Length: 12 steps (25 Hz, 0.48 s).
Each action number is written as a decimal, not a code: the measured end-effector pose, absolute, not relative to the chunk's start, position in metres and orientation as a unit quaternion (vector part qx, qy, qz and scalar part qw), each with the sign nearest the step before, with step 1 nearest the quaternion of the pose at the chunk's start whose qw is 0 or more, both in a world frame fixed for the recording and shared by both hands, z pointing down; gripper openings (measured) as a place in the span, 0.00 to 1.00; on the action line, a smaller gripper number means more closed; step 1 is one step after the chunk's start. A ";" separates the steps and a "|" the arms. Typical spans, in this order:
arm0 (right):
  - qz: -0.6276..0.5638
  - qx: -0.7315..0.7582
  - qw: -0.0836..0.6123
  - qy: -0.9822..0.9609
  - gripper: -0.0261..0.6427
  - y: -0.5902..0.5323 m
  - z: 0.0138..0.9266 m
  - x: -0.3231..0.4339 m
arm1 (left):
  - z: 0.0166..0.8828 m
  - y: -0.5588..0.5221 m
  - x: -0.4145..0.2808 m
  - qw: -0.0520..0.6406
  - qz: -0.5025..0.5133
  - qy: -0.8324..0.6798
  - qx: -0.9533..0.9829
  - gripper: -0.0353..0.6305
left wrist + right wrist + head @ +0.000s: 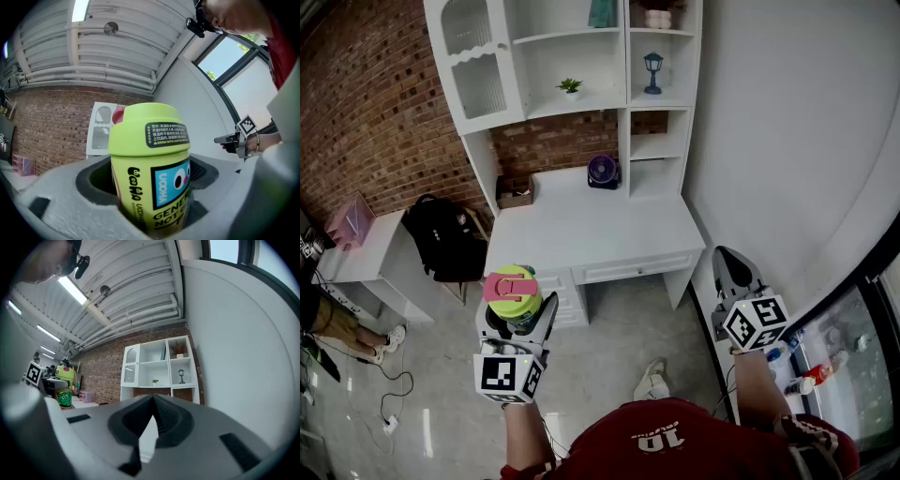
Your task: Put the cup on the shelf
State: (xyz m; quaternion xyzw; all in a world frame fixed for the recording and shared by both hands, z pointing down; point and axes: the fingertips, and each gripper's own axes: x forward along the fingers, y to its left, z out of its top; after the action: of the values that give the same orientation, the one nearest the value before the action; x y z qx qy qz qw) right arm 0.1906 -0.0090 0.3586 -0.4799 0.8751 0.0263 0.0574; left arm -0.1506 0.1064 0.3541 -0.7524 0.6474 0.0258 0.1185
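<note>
A lime-green cup (514,297) with a pink flip lid stands upright between the jaws of my left gripper (517,319), which is shut on it and held in the air in front of the desk. In the left gripper view the cup (151,164) fills the middle, its printed label facing the camera. My right gripper (733,272) hangs to the right of the desk, shut with nothing in it; its jaws (151,427) meet at the tips. The white shelf unit (581,94) stands on the desk against the brick wall, also seen as the shelf unit (159,366) in the right gripper view.
The white desk (591,230) carries a purple fan (603,172) and a small brown box (516,195). On the shelves are a small plant (570,87) and a lantern (652,72). A black backpack (445,239) leans at the left; a low white table (366,258) beside it.
</note>
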 end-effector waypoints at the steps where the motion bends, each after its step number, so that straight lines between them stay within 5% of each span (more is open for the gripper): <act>1: 0.029 -0.480 0.058 0.875 0.04 -0.007 0.359 0.191 | 0.354 0.107 -0.151 0.116 0.029 0.650 -0.751 0.69; 12: 0.032 -0.476 0.062 0.877 0.04 0.008 0.364 0.193 | 0.353 0.111 -0.138 0.104 0.044 0.651 -0.751 0.69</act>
State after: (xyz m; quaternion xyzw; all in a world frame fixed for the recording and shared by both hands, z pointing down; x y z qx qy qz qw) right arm 0.1926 0.0083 0.3636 -0.4758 0.8768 0.0322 0.0616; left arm -0.1376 0.1115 0.3527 -0.7509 0.6506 0.0439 0.1045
